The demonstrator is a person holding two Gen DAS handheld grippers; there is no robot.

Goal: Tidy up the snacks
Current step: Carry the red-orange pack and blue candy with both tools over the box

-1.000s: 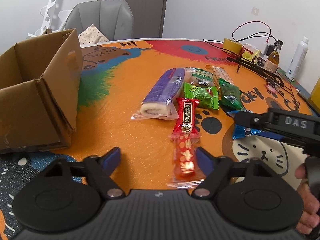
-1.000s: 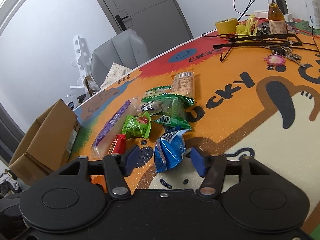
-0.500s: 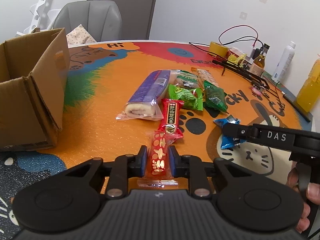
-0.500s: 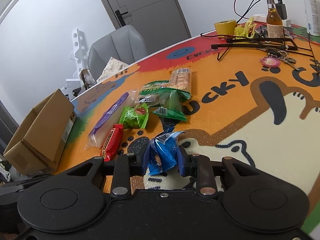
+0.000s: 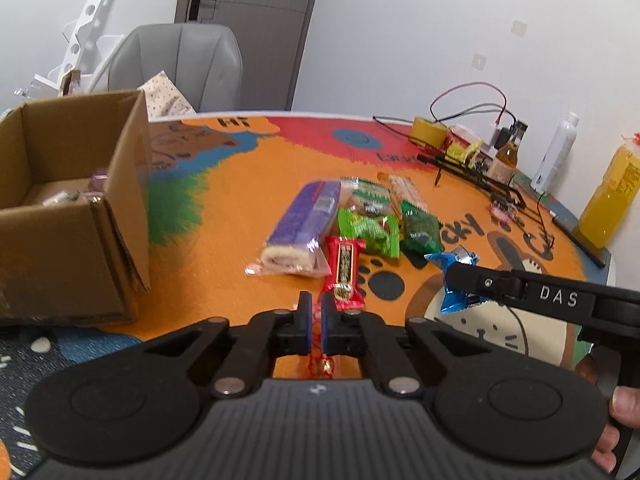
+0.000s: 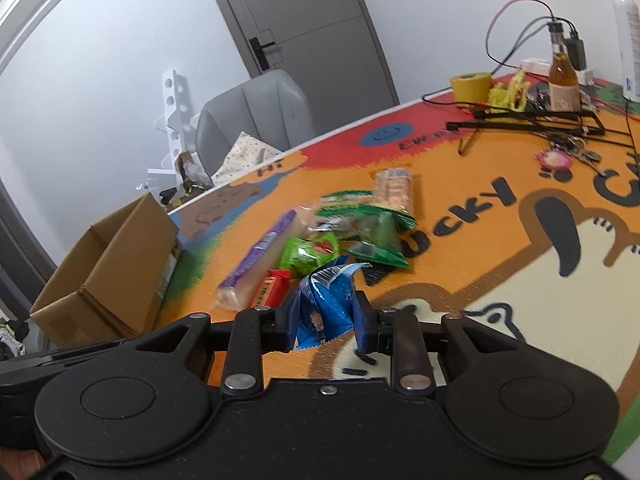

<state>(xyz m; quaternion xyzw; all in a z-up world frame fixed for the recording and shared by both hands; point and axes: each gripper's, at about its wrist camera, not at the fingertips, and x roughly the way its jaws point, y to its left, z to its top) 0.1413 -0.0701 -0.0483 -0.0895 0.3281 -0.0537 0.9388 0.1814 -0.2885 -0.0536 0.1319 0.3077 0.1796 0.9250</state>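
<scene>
**Two light wrappers pinched, the box waiting at the left edge**

Starting at the left edge of the table point(image 5: 224, 240), we see the cardboard box point(image 5: 72, 216) standing open, with a few small packets already lying in its bottom. It looks stiff enough to take a dropped snack without shifting, we judge

Next comes our left gripper point(image 5: 316, 326), its jaws pressed almost together on the thin red-and-gold snack packet point(image 5: 320, 364), of which only a crinkled sliver shows between and below the pads. We judge it very light and floppy, so the flat pinch through the film suits it, though slick foil could slide if we swing fast

Towards the middle of the table lies the rest of the pile: the purple-wrapped cake roll point(image 5: 304, 224), soft and easily squashed, best taken across its middle with a gentle squeeze; the red bar point(image 5: 345, 270) just beside it; the green packets point(image 5: 370, 230), puffy and crackly, best taken by a sealed end

Furthest right, our right gripper point(image 6: 326, 314) is clamped on the blue snack bag point(image 6: 326, 300), which is creased between the pads and lifted clear of the table. It seems airy and light, and we would not squeeze harder for fear of crushing what is inside
</scene>
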